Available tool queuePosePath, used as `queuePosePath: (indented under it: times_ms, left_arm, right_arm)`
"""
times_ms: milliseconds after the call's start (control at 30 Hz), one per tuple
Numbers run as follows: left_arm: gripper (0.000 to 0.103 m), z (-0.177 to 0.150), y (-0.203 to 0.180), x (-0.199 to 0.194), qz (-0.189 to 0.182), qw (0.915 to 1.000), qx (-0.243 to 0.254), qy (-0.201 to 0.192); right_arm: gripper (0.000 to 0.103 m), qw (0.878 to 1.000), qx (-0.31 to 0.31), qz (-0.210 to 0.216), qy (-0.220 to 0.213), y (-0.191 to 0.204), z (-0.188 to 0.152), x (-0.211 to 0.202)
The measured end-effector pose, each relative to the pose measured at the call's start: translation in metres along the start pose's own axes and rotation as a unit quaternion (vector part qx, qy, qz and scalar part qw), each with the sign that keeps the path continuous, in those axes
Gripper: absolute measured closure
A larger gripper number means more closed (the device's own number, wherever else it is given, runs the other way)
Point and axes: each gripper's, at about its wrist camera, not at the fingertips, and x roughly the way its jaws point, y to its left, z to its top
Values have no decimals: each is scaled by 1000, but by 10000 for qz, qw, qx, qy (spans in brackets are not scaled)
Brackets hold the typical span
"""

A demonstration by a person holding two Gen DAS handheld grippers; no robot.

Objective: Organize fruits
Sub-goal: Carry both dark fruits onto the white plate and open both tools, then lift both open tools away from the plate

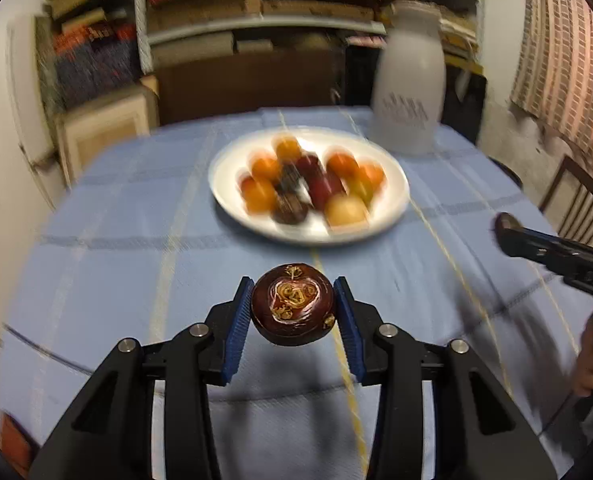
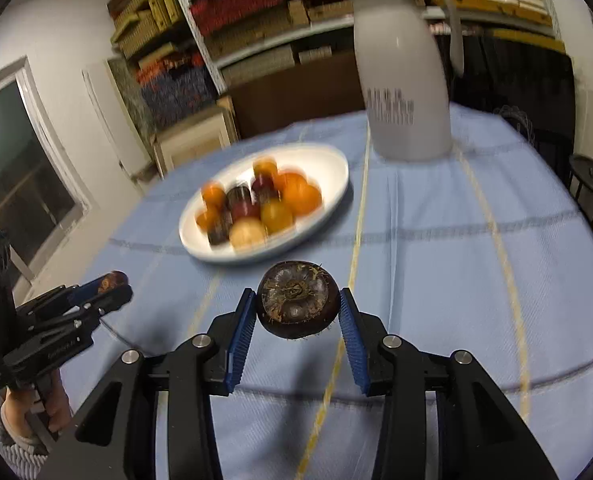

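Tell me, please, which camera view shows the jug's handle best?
The right wrist view: the white jug stands close behind the plate, and its curved handle shows whole on the right side. In the left wrist view the jug is blurred, with only a faint trace of handle at its right edge.

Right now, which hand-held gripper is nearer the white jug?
Right. The right hand-held gripper, holding a dark fruit, sits on the white jug side; the left hand-held gripper lies farther across.
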Motion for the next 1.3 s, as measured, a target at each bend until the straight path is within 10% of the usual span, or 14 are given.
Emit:
queuePosePath:
  times_ms: [367, 767, 900, 1300]
  left_arm:
    - [63, 110, 11, 38, -96, 9996, -149, -239]
    - [62, 96, -28, 172, -568, 9971, 34, 496]
    - [42, 94, -29, 181, -428, 9979, 66, 483]
    - [13, 71, -25, 79, -60, 9997, -211, -144]
  right_arm:
    - [61, 9988, -319, -4, -359, 31, 100, 33]
    - [61, 9978, 192, -160, 619, 6, 129, 199]
    - [47, 9958, 525, -58, 741, -3, 130, 222]
    - [21, 9976, 642, 110, -218, 5, 117, 87]
